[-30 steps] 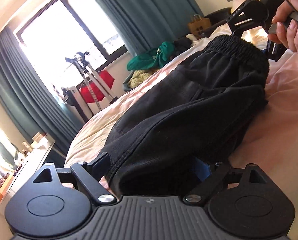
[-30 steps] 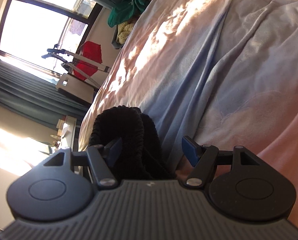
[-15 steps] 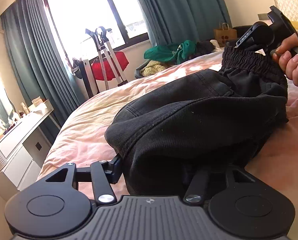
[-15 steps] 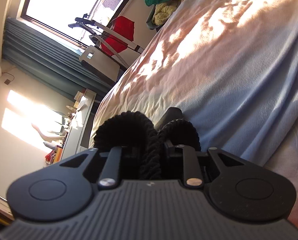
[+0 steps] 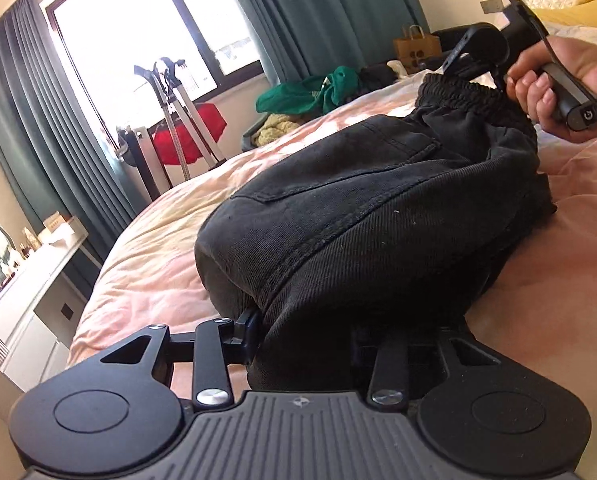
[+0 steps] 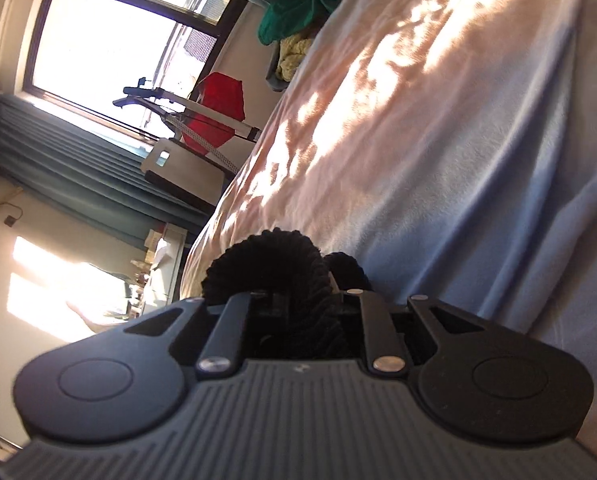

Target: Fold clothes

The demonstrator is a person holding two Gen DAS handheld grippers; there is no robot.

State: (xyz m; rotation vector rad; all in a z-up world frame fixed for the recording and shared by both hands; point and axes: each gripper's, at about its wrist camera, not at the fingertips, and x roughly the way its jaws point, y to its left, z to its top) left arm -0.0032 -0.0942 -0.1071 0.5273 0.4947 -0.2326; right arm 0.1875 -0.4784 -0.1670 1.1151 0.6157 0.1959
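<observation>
While the black trousers [image 5: 378, 216] lie on the bed [image 5: 158, 248], each claw grips one end, left [image 5: 302, 340] and right [image 6: 298, 308]

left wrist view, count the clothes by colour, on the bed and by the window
black denim trousers with elastic waistband, on the bed, held at both ends: 1
green garment by the window: 1
pale yellow knitted garment below it: 1
total: 3
</observation>
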